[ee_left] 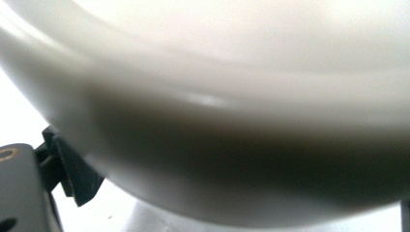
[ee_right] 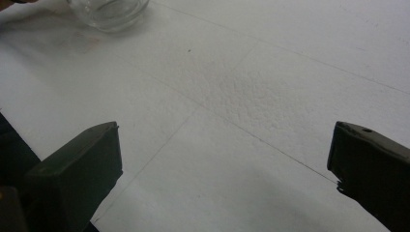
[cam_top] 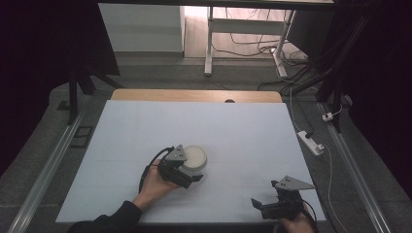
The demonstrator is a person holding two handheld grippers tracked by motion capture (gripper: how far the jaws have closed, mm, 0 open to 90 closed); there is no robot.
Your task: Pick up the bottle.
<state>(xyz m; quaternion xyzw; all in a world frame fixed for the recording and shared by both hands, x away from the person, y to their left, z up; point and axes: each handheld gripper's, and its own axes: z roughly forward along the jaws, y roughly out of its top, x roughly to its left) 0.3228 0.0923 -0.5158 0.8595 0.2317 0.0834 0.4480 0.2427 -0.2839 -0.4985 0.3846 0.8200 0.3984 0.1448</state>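
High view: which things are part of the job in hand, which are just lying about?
In the job:
- white-lidded jar, glass base visible in the right gripper view
- left hand-held gripper, right up against the jar
- white table cover

Lying about:
- right hand-held gripper, open, idle near the table's front edge
- power strip on the floor
- cables behind the table

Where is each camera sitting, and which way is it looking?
High view: above the table, looking forward and down; forearms, left gripper, right gripper.
Left gripper view: on the left gripper, pressed close to the white lid.
Right gripper view: on the right gripper, low over the table, jaws apart.
Shared: the jar under that lid.
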